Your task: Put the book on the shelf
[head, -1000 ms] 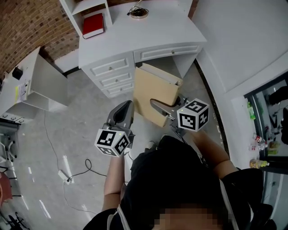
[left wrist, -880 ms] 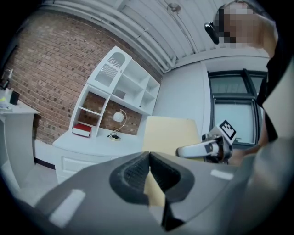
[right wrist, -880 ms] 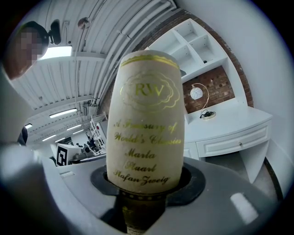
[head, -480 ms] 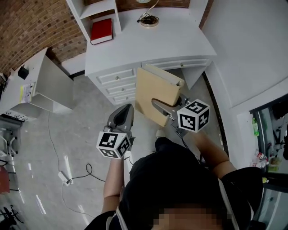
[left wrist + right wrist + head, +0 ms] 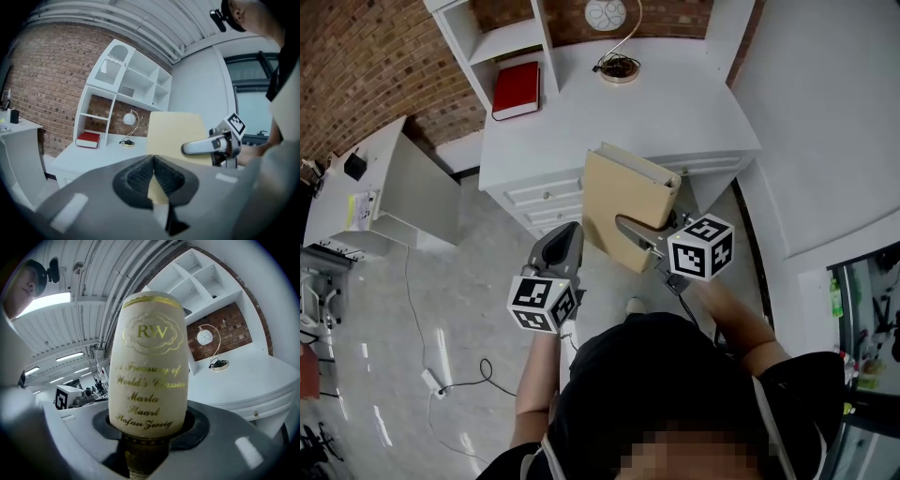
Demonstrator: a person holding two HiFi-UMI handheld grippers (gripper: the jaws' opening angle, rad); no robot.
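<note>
A tan hardback book [image 5: 628,192] stands upright in the air at the white desk's [image 5: 675,103] front edge. My right gripper [image 5: 630,228] is shut on it. In the right gripper view its cream spine [image 5: 150,371], with gold lettering, fills the space between the jaws. My left gripper [image 5: 571,231] hovers to the book's left, shut and holding nothing; its pads [image 5: 140,176] meet at the tips. The white shelf unit [image 5: 502,37] stands on the desk's back left. A red book [image 5: 517,89] lies flat in its lowest compartment, and also shows in the left gripper view [image 5: 89,139].
A desk lamp [image 5: 619,66] with a coiled cord sits at the desk's back middle. Drawers [image 5: 539,197] face me below the desktop. A low white side table [image 5: 384,187] stands at the left. A cable and power strip [image 5: 431,377] lie on the floor.
Both grippers and the tan book have moved forward toward the desk. The book's top now overlaps the desk's front edge. The grip on the book is unchanged.
</note>
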